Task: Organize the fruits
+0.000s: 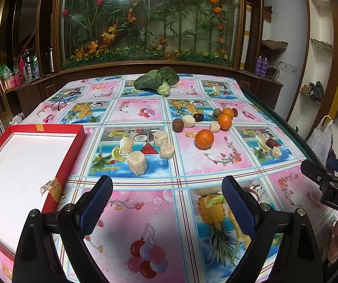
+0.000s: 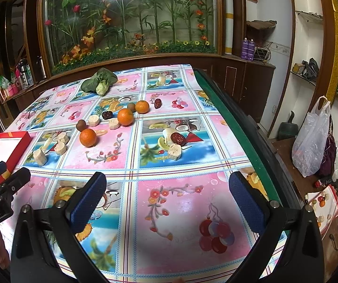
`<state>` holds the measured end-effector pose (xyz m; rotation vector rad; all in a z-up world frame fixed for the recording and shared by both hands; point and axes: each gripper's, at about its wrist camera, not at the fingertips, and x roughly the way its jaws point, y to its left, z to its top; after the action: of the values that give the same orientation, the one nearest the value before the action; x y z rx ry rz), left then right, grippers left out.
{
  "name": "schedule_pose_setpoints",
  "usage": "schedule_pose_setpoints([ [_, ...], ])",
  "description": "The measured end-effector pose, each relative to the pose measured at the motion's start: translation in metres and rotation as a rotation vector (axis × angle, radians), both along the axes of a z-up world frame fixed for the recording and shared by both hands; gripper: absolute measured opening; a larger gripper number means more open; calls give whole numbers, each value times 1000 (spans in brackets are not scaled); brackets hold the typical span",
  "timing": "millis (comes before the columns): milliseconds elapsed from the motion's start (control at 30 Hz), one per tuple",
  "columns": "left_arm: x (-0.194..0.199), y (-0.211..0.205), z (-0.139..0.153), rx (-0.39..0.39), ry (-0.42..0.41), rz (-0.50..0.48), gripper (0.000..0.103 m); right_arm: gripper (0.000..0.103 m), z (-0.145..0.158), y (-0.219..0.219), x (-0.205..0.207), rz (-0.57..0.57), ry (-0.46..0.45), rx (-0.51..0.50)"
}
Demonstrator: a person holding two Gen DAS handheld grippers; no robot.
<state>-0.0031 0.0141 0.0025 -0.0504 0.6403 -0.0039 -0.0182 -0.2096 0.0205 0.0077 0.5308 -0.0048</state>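
Three oranges lie mid-table; the nearest orange sits in front of the other two. Several pale banana chunks, dark dates and brown round fruits are scattered around them. A red box with a white inside lies at the left. My left gripper is open and empty above the near tablecloth. My right gripper is open and empty, to the right of the left one.
A leafy green vegetable lies at the far edge. Eyeglasses lie far left. The table's green right edge drops to the floor, where a plastic bag hangs. A glass flower display stands behind.
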Motion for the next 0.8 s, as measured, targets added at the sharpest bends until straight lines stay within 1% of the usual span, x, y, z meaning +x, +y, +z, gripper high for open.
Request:
schedule_pose_setpoints([
  [800, 0, 1, 0, -1, 0, 0, 94, 103, 2, 4, -2, 1, 0, 1],
])
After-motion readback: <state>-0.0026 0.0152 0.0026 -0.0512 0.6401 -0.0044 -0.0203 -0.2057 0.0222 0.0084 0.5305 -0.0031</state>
